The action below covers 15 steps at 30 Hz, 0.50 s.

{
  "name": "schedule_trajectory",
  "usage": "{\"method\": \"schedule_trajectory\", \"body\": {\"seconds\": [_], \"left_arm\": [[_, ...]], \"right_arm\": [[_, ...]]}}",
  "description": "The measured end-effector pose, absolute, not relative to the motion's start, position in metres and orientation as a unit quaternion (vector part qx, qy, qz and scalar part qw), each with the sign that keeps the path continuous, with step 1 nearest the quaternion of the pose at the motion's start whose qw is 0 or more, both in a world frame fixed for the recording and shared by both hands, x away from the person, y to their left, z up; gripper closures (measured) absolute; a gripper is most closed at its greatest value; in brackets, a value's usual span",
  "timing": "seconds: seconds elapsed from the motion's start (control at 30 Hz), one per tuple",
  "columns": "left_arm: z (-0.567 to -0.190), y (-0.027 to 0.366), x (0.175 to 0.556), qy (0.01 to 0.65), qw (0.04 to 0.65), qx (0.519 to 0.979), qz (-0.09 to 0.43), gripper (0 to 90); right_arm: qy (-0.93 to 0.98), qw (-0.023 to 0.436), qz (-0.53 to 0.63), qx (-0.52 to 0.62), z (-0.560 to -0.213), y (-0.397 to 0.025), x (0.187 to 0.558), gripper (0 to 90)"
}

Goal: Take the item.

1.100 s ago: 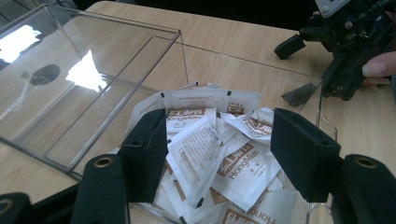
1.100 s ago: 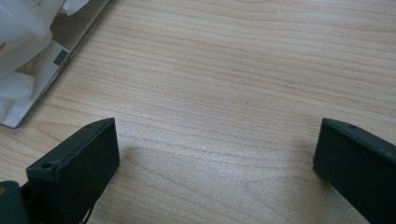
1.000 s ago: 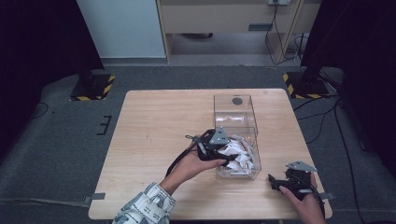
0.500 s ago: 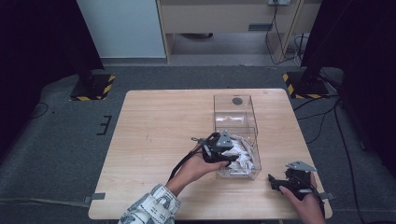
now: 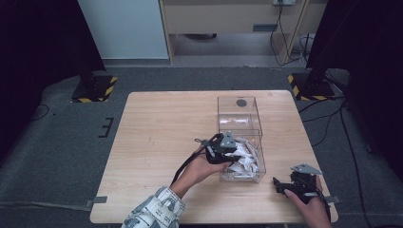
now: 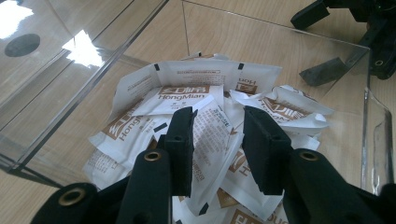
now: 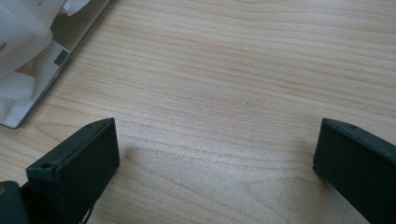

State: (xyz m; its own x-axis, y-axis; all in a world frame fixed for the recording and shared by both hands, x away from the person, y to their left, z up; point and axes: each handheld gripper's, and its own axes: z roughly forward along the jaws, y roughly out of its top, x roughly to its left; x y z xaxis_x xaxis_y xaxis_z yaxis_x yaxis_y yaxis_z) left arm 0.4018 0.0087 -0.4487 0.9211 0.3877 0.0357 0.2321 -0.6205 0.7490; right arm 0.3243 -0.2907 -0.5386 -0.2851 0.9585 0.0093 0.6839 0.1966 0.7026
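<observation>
Left gripper (image 5: pixel 231 156) dips into a clear plastic box (image 5: pixel 240 113) of white paper sachets (image 5: pixel 244 160) printed in brown.

Its jaws stand narrowly apart with one sachet (image 6: pixel 212 133) between them; actual contact cannot be told. At four o'clock from the box, the right gripper (image 5: pixel 279 186) rests on the light wooden table (image 5: pixel 161 137), jaws spread wide, holding nothing.

Black jaws, brass rivets; grey-patterned white sleeve (image 5: pixel 152 213)
</observation>
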Motion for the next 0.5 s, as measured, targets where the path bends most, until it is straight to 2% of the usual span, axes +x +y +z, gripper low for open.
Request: {"method": "schedule_trajectory", "body": {"seconds": [0.37, 0.4, 0.43, 0.47, 0.5], "left_arm": [[-0.4525, 0.0065, 0.4019, 0.172, 0.39, 0.9, 0.096, 66.3], [-0.4524, 0.0069, 0.4022, 0.172, 0.389, 0.9, 0.095, 68.0], [-0.4521, 0.0075, 0.4027, 0.17, 0.388, 0.901, 0.09, 78.7], [-0.4517, 0.0077, 0.4028, 0.171, 0.386, 0.902, 0.09, 78.7], [-0.4512, 0.0082, 0.4031, 0.172, 0.386, 0.902, 0.093, 84.6]], "right_arm": [[0.741, 0.223, 0.307, 0.554, -0.5386, -0.2907, 0.3243, 0.8], [0.74, 0.223, 0.307, 0.554, -0.5386, -0.2907, 0.3243, 0.8], [0.741, 0.223, 0.307, 0.554, -0.5386, -0.2907, 0.3243, 0.8], [0.741, 0.223, 0.307, 0.554, -0.5386, -0.2907, 0.3243, 0.8], [0.74, 0.223, 0.307, 0.555, -0.5386, -0.2907, 0.3243, 0.8]]}}
